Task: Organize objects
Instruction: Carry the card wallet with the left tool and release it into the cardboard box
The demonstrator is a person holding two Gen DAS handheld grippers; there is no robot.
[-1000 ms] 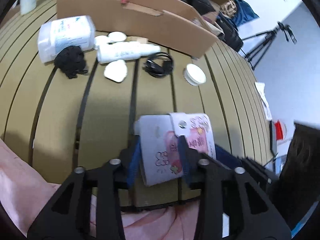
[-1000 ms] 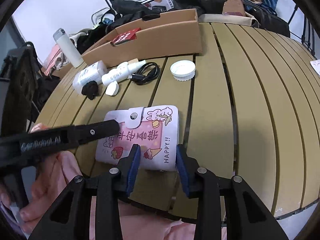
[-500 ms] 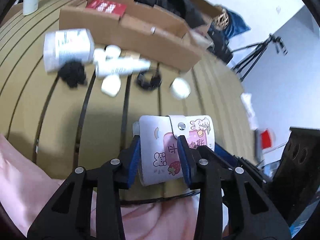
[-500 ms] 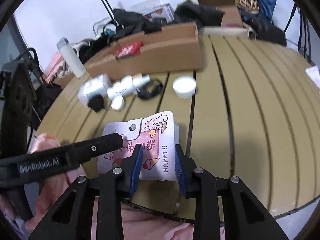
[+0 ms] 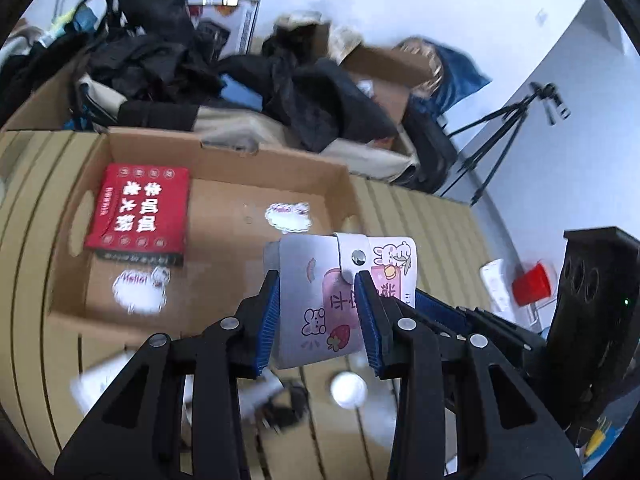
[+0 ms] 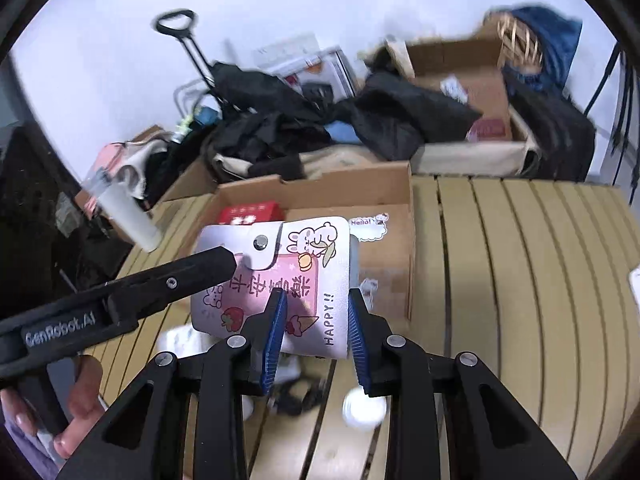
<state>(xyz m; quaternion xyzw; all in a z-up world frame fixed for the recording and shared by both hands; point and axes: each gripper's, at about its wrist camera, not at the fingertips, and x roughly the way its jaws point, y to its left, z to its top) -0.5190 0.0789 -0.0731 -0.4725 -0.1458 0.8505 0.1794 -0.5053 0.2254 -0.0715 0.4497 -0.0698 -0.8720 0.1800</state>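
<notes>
Both grippers hold one white and pink card wallet (image 5: 320, 304) with cartoon rabbits and a snap flap, in the air above the slatted table. My left gripper (image 5: 316, 312) is shut on its left part. My right gripper (image 6: 314, 320) is shut on its lower right part; the wallet also shows in the right wrist view (image 6: 280, 280). The wallet hangs over the near edge of an open cardboard box (image 5: 224, 184), which holds a red box with white characters (image 5: 140, 212).
On the table (image 6: 520, 280) below the wallet lie a white round lid (image 5: 349, 389), a black cable (image 5: 286, 408) and white bottles (image 5: 96, 384), all blurred. Bags, dark clothes and more cartons are piled behind the box. A white bottle (image 6: 124, 216) stands at the left.
Both grippers have lifted the wallet off the table and carried it forward toward the cardboard box. The loose items now lie below and behind it.
</notes>
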